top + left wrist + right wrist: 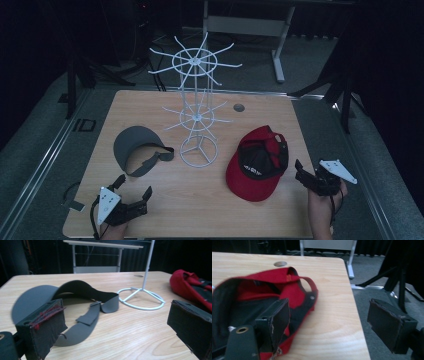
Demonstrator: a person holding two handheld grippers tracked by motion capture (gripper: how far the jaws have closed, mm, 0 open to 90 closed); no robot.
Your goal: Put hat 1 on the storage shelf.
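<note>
A red baseball cap with a black lining (257,162) lies upside down on the right half of the light wooden table (200,210), its brim toward the near edge and its back strap toward the far side. A grey fabric sun visor with a loose strap (137,150) lies on the left half, and a white wire hat stand with spoked hook rings and a ring base (197,112) stands between the two, slightly farther back.

The right gripper (306,176) hovers just beside the cap's right rim, its jaws spread wide with nothing between them. In the right gripper view one jaw sits over the cap's edge and the other out past the table's right side, so the mouth does not yet straddle the rim. The left gripper (134,189) rests near the front-left edge, its jaws parted and empty, pointing at the visor, which lies a little beyond them.

The work in hand looks like picking up the cap to hang it on the stand. To do it well, the right gripper should slide left so that one jaw goes inside the crown and the other outside, biting the stiff rim near the strap arch rather than the soft lining. Closing only once the rim sits deep between the pads should keep the cap from slipping or folding during the lift toward a hook.
</note>
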